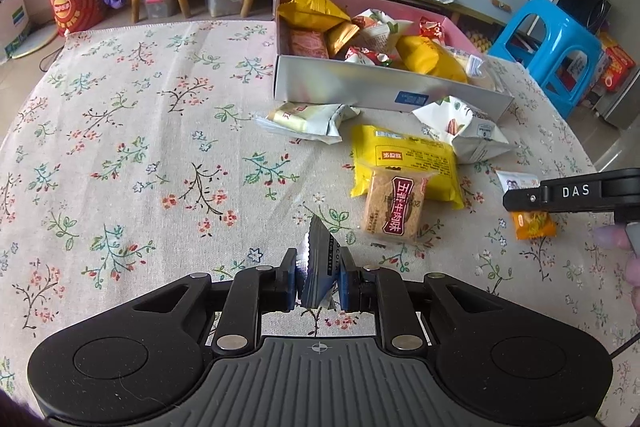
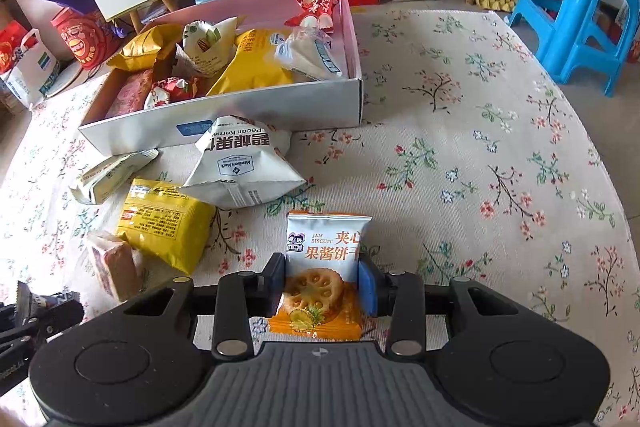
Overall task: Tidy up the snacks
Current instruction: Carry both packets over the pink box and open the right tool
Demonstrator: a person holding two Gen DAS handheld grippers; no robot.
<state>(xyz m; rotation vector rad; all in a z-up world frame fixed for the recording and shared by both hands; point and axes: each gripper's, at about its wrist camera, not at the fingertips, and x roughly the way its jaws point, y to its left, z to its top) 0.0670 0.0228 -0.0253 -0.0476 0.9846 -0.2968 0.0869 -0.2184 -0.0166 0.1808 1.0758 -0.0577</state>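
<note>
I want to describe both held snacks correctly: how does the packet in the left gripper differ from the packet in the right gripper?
The dark blue packet in the left gripper is narrow and stands on edge; the jam biscuit packet in the right gripper is wider, white and orange, with its printed face up. Both are pinched between the fingers above the floral tablecloth.

We see our right gripper clamping a white-and-orange jam biscuit packet above the floral-clothed counter, near the snack-filled cardboard box.

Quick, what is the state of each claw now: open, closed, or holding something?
Left claw: closed on a dark blue snack wrapper.
Right claw: closed on a jam biscuit packet.
</note>
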